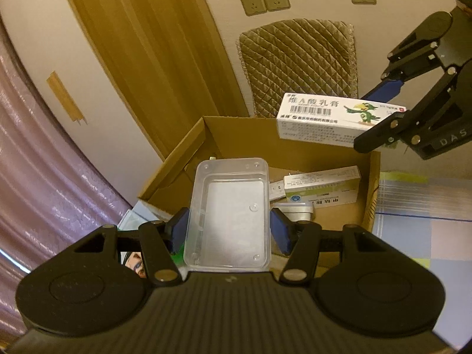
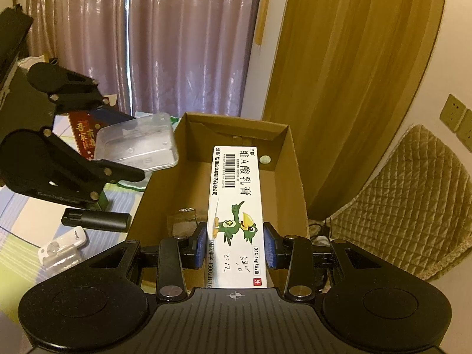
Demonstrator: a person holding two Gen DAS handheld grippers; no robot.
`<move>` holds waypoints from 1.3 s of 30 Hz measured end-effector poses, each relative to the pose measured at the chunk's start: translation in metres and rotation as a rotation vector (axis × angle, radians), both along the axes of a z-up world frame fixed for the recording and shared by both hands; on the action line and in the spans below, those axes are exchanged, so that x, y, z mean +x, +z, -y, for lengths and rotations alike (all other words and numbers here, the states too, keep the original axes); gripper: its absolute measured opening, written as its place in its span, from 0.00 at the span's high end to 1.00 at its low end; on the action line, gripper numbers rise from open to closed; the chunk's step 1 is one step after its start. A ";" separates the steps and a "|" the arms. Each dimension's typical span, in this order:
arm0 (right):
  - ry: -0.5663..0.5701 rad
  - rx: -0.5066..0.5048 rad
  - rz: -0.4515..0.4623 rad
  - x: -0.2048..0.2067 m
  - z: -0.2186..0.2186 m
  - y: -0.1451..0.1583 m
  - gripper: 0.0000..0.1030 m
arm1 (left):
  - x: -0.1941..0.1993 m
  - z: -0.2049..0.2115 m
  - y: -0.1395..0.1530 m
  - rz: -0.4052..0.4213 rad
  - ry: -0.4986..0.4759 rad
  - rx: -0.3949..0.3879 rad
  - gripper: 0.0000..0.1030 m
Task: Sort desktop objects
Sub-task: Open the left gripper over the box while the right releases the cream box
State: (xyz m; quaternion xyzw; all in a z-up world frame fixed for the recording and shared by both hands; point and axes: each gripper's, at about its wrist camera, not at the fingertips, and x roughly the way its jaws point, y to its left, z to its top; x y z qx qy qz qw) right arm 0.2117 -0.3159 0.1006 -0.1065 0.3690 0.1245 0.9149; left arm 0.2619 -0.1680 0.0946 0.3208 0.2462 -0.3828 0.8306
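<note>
Over the cardboard box, the left wrist view alone shows packets inside; the left gripper clamps a clear plastic tray lengthwise. In the right wrist view, the right gripper pinches the ointment carton, long axis pointing away above the box; only here a black cylinder lies outside.

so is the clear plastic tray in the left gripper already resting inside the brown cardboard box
No, the clear plastic tray hangs clamped in the left gripper beside and above the brown cardboard box, outside its walls.

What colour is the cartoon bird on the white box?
Green with a yellow beak, on the white cardboard medicine box; clearest in the right wrist view.
</note>
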 end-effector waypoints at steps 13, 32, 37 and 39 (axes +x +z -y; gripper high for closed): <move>0.012 0.008 -0.064 0.036 0.010 -0.021 0.64 | 0.038 0.045 -0.026 -0.001 -0.083 0.081 0.48; 0.002 0.038 -0.143 0.066 0.004 -0.047 0.64 | 0.085 0.066 -0.062 -0.021 -0.103 0.138 0.48; -0.007 0.042 -0.163 0.072 0.003 -0.056 0.64 | 0.090 0.068 -0.067 -0.022 -0.108 0.140 0.48; -0.013 0.045 -0.169 0.074 0.003 -0.058 0.64 | 0.091 0.070 -0.069 -0.022 -0.113 0.144 0.48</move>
